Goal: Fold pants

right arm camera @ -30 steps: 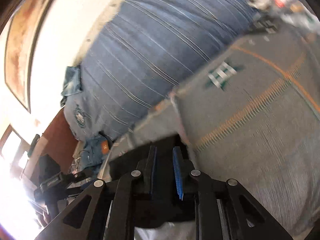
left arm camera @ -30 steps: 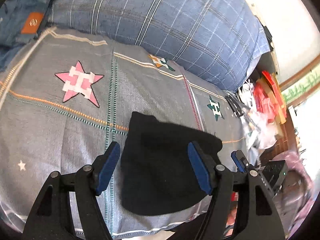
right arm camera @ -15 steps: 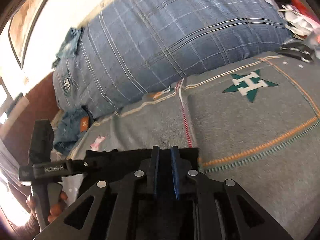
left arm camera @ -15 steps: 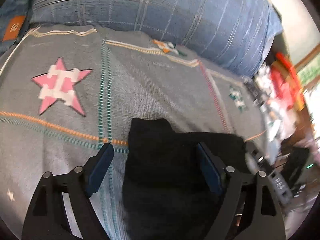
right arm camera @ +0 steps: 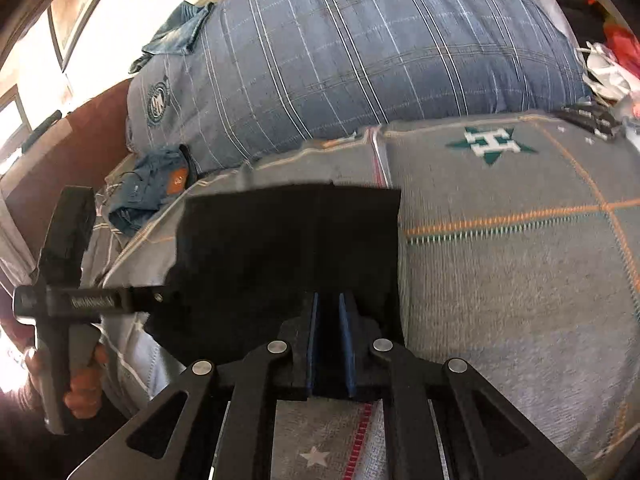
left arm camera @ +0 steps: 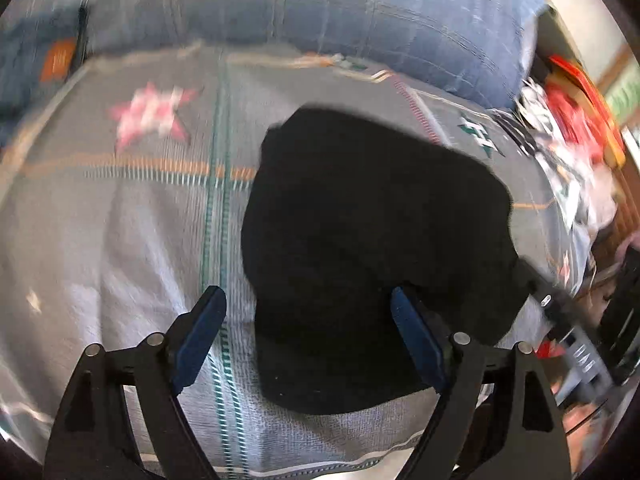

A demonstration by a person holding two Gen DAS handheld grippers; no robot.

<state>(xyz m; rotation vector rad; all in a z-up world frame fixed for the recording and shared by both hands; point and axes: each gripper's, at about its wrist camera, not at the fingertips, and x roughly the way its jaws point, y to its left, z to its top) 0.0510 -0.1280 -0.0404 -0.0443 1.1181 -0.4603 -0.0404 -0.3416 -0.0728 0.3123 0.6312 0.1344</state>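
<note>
Fingers (left arm camera: 202,330) of the left gripper (left arm camera: 308,320) stand spread wide, blue pads apart, hovering over the near part of the black pants (left arm camera: 372,248) without pinching them. On the right gripper (right arm camera: 329,344), the fingers (right arm camera: 347,344) are pressed close on a fold of the same pants (right arm camera: 288,248), which spread as a flat dark panel in the middle of that frame.

The pants lie folded into a compact dark bundle at the centre of the left view, on a bed covered by a grey bedspread (right arm camera: 500,280). Orange and teal stitched lines cross the cover; a pink star (left arm camera: 152,116) sits at upper left of the left view and a green star (right arm camera: 490,142) at upper right of the right view. A large blue plaid pillow (right arm camera: 360,52) fills the top of both frames. Crumpled jeans (right arm camera: 148,192) with an orange patch lie at the left of the right view, beside a brown headboard (right arm camera: 60,160). Red and white clutter (left arm camera: 572,112) crowds the right edge of the left view, which is motion-blurred. The person's hand (right arm camera: 82,376) grips the left tool's handle at lower left of the right view.
</note>
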